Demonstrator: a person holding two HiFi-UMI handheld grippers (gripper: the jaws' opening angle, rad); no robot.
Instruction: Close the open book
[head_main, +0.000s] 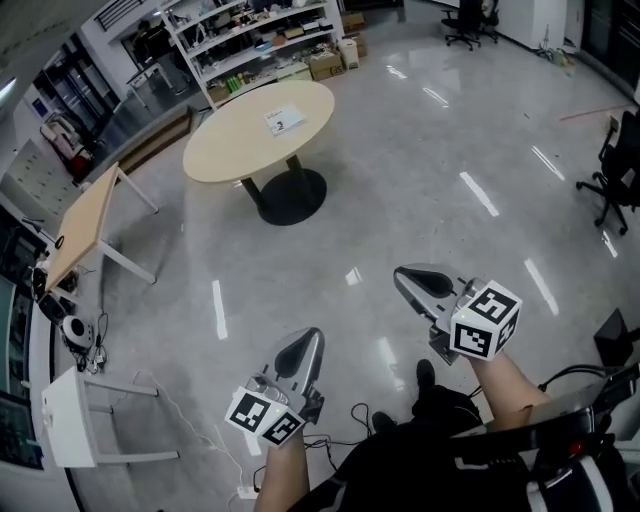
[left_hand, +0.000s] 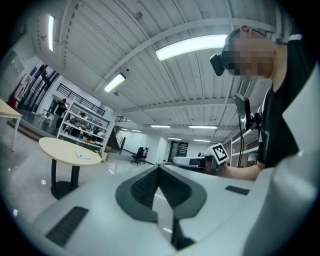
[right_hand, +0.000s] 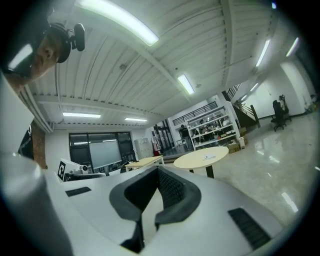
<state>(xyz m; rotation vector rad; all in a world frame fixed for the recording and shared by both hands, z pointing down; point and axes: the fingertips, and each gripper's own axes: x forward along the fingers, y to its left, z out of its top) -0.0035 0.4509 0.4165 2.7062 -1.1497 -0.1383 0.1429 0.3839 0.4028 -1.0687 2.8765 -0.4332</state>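
A white open book (head_main: 284, 121) lies on the round beige table (head_main: 240, 140) far ahead across the shiny floor. Both grippers are held level in front of the person, well short of that table. My left gripper (head_main: 310, 341) is shut with nothing between its pads. Its own view shows the jaw tips (left_hand: 159, 167) touching, with the table (left_hand: 62, 148) and the book (left_hand: 83, 155) small at the left. My right gripper (head_main: 404, 276) is also shut and empty. In its view the tips (right_hand: 159, 171) meet, with the table (right_hand: 200, 158) and the book (right_hand: 209, 157) beyond them.
A rectangular wooden table (head_main: 85, 225) stands at the left, and a white stand (head_main: 68, 417) with cables on the floor is at the lower left. Shelving (head_main: 255, 40) with boxes lines the far wall. A black office chair (head_main: 618, 170) is at the right edge.
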